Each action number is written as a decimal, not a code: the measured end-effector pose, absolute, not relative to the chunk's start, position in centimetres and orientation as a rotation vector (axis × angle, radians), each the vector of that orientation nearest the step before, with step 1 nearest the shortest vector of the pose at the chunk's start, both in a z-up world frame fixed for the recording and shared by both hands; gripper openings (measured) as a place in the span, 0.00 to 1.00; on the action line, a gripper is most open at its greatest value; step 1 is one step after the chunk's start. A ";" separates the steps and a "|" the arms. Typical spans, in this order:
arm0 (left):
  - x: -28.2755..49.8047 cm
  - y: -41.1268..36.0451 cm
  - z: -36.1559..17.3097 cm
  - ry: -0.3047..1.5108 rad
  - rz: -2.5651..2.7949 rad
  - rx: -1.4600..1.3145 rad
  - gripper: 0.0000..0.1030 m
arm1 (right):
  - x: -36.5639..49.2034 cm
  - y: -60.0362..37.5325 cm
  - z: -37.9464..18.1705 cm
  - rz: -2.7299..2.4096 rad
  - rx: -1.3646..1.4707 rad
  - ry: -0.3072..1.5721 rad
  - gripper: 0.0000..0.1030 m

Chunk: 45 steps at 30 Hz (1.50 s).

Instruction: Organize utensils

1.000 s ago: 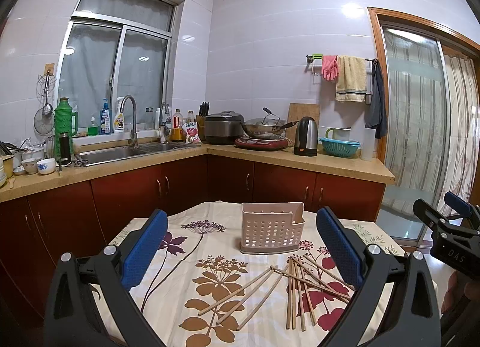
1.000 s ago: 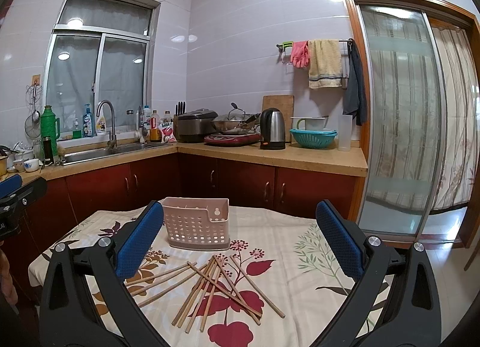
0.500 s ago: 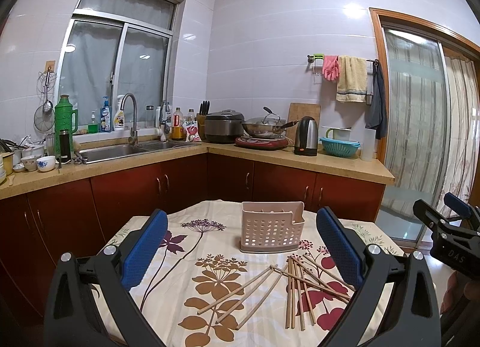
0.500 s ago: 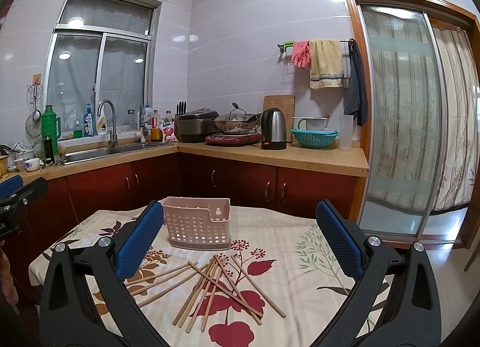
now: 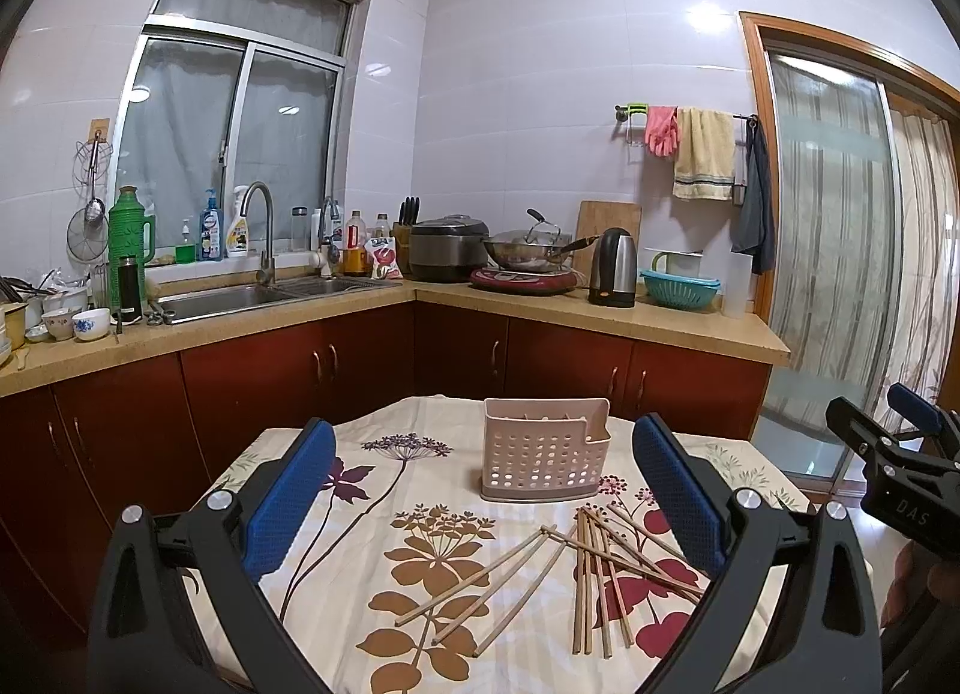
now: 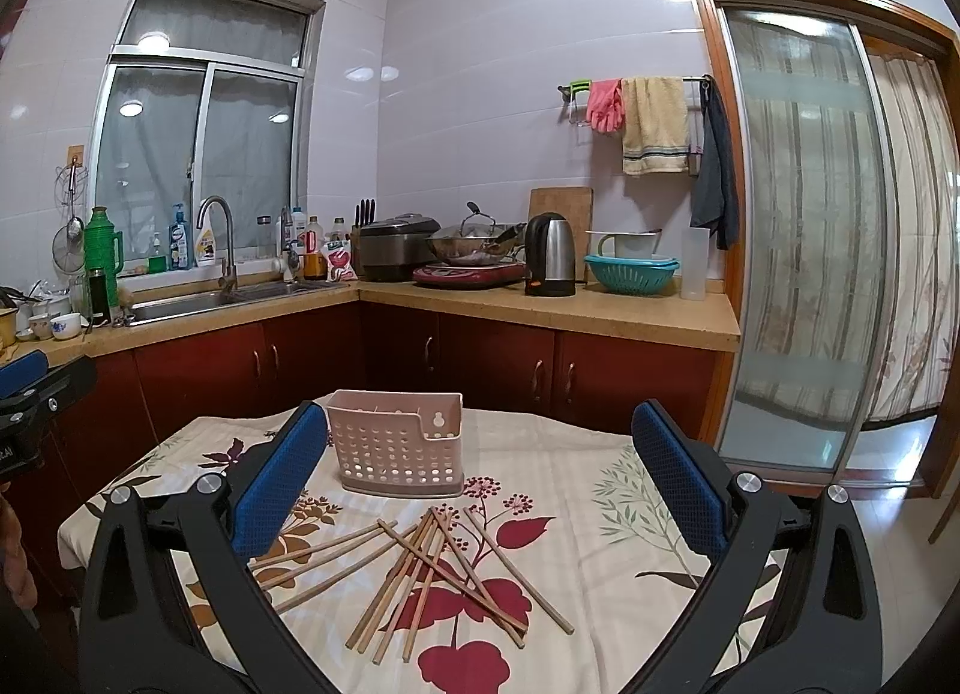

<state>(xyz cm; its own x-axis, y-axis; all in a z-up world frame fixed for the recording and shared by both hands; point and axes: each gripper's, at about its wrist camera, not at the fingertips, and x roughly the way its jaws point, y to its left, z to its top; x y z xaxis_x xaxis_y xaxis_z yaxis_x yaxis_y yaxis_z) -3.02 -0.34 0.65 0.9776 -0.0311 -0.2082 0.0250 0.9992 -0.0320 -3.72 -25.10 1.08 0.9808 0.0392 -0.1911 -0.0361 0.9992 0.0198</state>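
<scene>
Several wooden chopsticks [image 5: 591,571] [image 6: 432,565] lie scattered and crossed on a floral tablecloth. Behind them stands a pale pink perforated utensil holder [image 5: 545,449] [image 6: 397,443], upright and empty as far as I can see. My left gripper [image 5: 480,490] hovers open above the near part of the table, the chopsticks below and between its blue pads. My right gripper [image 6: 474,478] is open too, held above the chopstick pile with nothing in it. Each gripper shows at the edge of the other's view.
The table [image 5: 372,520] is small, its edges close on every side. Behind it runs an L-shaped counter [image 5: 600,316] with red cabinets, a sink [image 5: 240,295], a kettle [image 5: 613,268], a wok and a rice cooker. A sliding glass door [image 6: 804,238] is at the right.
</scene>
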 end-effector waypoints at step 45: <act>10.1 0.0 -18.6 0.696 -0.021 0.023 0.94 | 9.2 -27.3 -20.2 0.172 0.003 0.739 0.44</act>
<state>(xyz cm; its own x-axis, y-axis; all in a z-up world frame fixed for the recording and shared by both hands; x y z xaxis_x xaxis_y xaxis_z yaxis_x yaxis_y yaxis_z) 10.08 -0.03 -18.58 0.7673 -0.0118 -0.6411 0.0273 0.9995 0.0142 9.23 -27.33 -20.18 0.7259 0.1574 -0.6695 -0.1555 0.9858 0.0631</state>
